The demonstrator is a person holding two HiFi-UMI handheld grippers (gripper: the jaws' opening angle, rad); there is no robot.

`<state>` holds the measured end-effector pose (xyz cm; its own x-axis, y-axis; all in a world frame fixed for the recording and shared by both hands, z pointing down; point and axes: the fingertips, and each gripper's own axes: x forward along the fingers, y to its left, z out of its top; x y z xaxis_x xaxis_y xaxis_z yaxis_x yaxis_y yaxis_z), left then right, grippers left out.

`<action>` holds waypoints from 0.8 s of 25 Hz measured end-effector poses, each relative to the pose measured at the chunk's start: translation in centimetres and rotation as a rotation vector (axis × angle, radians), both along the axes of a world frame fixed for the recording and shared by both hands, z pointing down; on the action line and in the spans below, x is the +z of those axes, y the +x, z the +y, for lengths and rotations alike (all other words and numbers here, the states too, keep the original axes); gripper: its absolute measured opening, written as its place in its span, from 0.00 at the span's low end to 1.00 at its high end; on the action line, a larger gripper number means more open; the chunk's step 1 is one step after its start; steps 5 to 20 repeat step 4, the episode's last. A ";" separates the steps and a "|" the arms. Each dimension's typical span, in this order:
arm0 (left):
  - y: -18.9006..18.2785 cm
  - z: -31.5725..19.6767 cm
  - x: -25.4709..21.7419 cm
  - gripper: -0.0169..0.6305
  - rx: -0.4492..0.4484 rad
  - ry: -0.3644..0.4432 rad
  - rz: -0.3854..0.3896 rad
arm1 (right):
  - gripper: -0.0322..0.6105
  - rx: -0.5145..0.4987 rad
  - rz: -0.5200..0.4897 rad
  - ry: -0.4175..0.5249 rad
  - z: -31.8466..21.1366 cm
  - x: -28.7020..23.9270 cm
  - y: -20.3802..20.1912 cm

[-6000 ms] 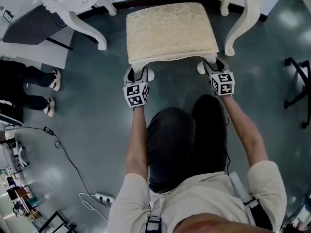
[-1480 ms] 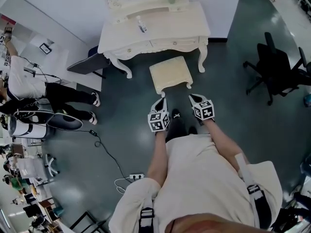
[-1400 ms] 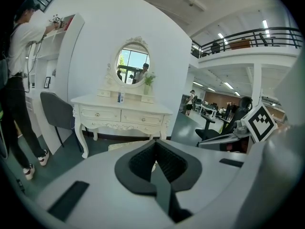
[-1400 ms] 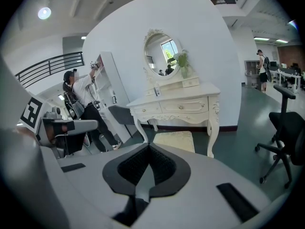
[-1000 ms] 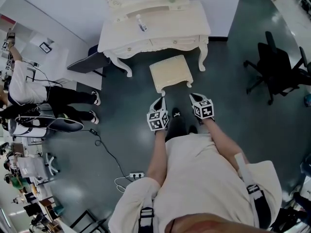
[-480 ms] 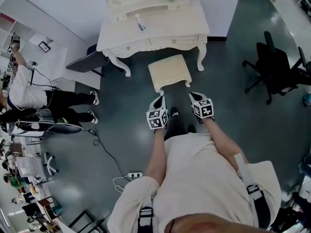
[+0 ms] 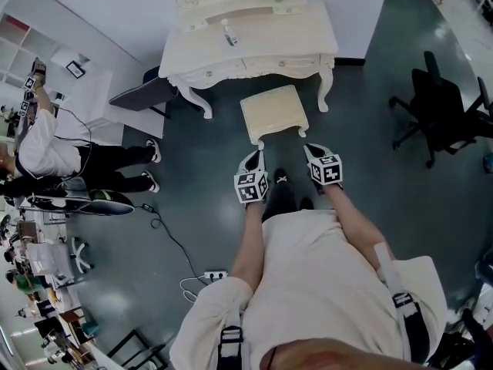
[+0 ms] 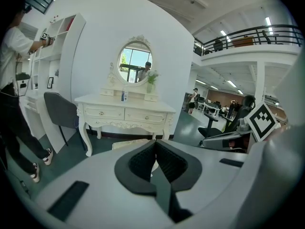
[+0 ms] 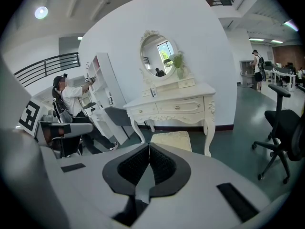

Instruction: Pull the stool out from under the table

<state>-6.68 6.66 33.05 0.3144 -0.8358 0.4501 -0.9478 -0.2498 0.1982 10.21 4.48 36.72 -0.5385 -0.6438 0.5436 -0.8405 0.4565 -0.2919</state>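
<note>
The left gripper [image 8: 155, 146] and the right gripper [image 9: 148, 149] both have their jaws pressed together, with nothing between the pads. The cream upholstered stool [image 7: 273, 114] stands on the floor just ahead of both pairs of jaws. It is apart from their tips and centred between them. Beyond the stool is the white dressing table [image 7: 254, 45], whose front edge is near the stool's far side. A black office chair [image 7: 443, 106] sits well to the right of the right jaws. A person [image 7: 54, 141] stands well to the left of the left jaws.

Blk office chair [image 7: 445, 118] (far rt)
</note>
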 end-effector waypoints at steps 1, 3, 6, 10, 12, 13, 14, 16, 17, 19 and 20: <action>-0.1 0.0 0.0 0.05 0.000 0.004 -0.004 | 0.12 0.000 -0.002 -0.002 0.0 0.0 -0.2; -0.6 -0.1 -0.2 0.05 -0.006 0.011 -0.012 | 0.12 0.000 -0.005 -0.004 0.0 0.0 -0.6; -0.9 -0.2 -0.3 0.05 -0.011 0.014 -0.016 | 0.12 0.001 -0.007 -0.005 0.0 0.0 -0.8; -0.9 -0.2 -0.3 0.05 -0.011 0.014 -0.016 | 0.12 0.001 -0.007 -0.005 0.0 0.0 -0.8; -0.9 -0.2 -0.3 0.05 -0.011 0.014 -0.016 | 0.12 0.001 -0.007 -0.005 0.0 0.0 -0.8; -0.9 -0.2 -0.3 0.05 -0.011 0.014 -0.016 | 0.12 0.001 -0.007 -0.005 0.0 0.0 -0.8; -0.9 -0.2 -0.3 0.05 -0.011 0.014 -0.016 | 0.12 0.001 -0.007 -0.005 0.0 0.0 -0.8; -0.9 -0.2 -0.3 0.05 -0.011 0.014 -0.016 | 0.12 0.001 -0.007 -0.005 0.0 0.0 -0.8; -0.9 -0.2 -0.3 0.05 -0.011 0.014 -0.016 | 0.12 0.001 -0.007 -0.005 0.0 0.0 -0.8; -0.9 -0.2 -0.3 0.05 -0.011 0.014 -0.016 | 0.12 0.001 -0.007 -0.005 0.0 0.0 -0.8; -0.9 -0.2 -0.3 0.05 -0.011 0.014 -0.016 | 0.12 0.001 -0.007 -0.005 0.0 0.0 -0.8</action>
